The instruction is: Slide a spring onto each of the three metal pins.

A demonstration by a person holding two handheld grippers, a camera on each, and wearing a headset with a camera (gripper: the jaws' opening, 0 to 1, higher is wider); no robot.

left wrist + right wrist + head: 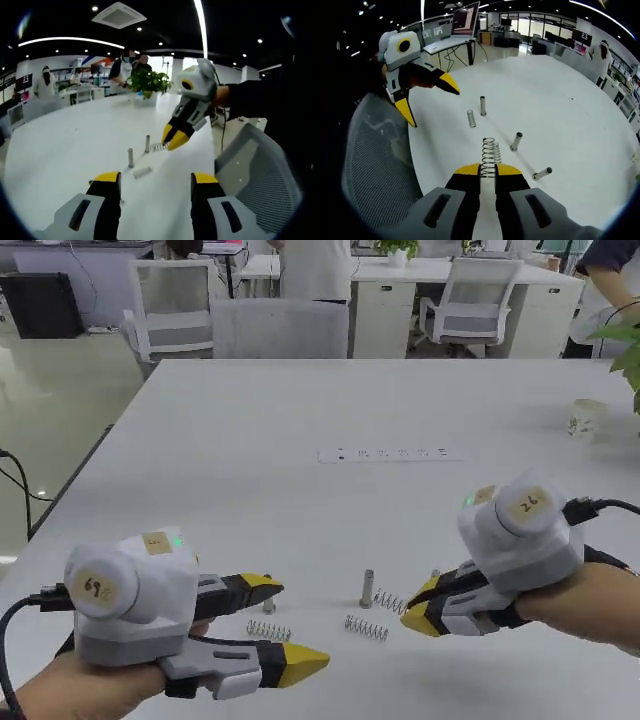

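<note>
Right gripper view: right gripper, jaws pinched on a coiled steel spring, its axis pointing forward. Nearest short grey metal pin stands just ahead, rightward, on white table. Left gripper wide open, empty, farther off.

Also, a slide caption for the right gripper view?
Right gripper shut on a spring, three bare pins ahead on the table.

The right tool pinches a spring — three pins beyond.
</note>
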